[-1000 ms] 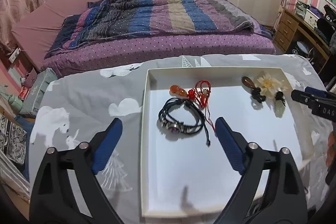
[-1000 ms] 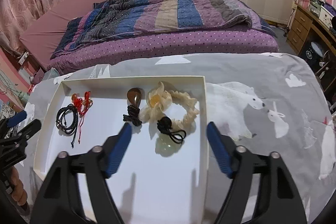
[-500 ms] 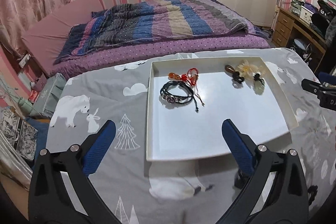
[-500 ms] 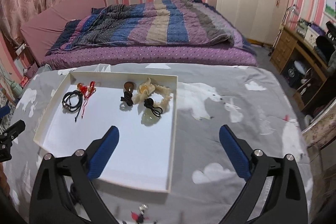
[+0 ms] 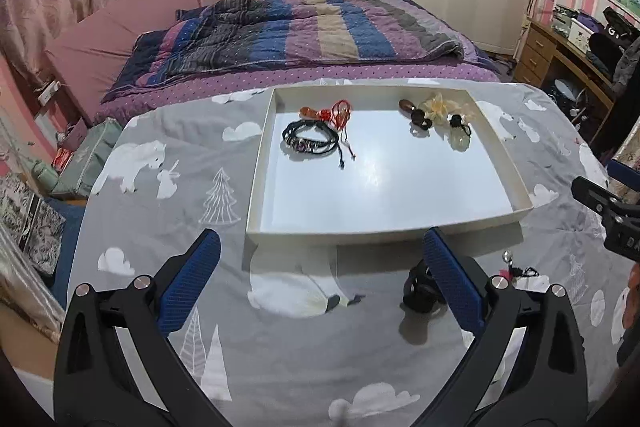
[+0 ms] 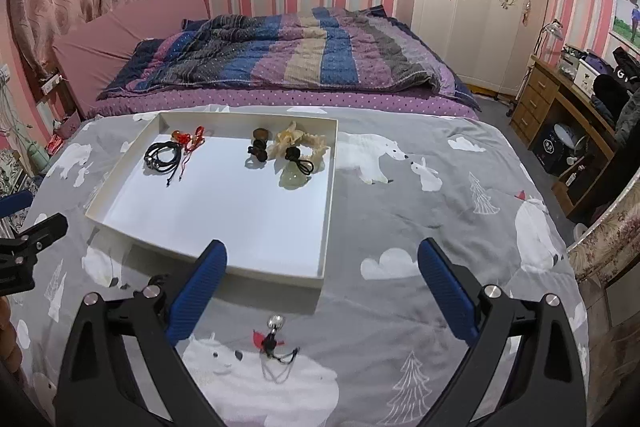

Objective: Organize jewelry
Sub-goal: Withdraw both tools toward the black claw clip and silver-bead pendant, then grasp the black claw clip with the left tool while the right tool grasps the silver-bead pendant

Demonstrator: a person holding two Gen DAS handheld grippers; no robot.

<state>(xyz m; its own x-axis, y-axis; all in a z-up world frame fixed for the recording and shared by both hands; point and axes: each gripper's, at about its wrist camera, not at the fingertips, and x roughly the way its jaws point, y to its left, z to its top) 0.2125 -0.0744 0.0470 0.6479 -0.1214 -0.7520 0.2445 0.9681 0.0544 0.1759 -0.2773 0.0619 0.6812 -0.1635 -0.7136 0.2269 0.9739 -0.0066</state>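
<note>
A table under a gray cloth with polar bears stands by a striped bed, and on it a white tray holds a black bracelet at its far end, while the left claw and right claw both gape, holding nothing.

tray front bare, jewelry at back

In the tray, the cord bracelet lies at ten o'clock, the flower scrunchie at one; a bell charm lies on the cloth at six.
</note>
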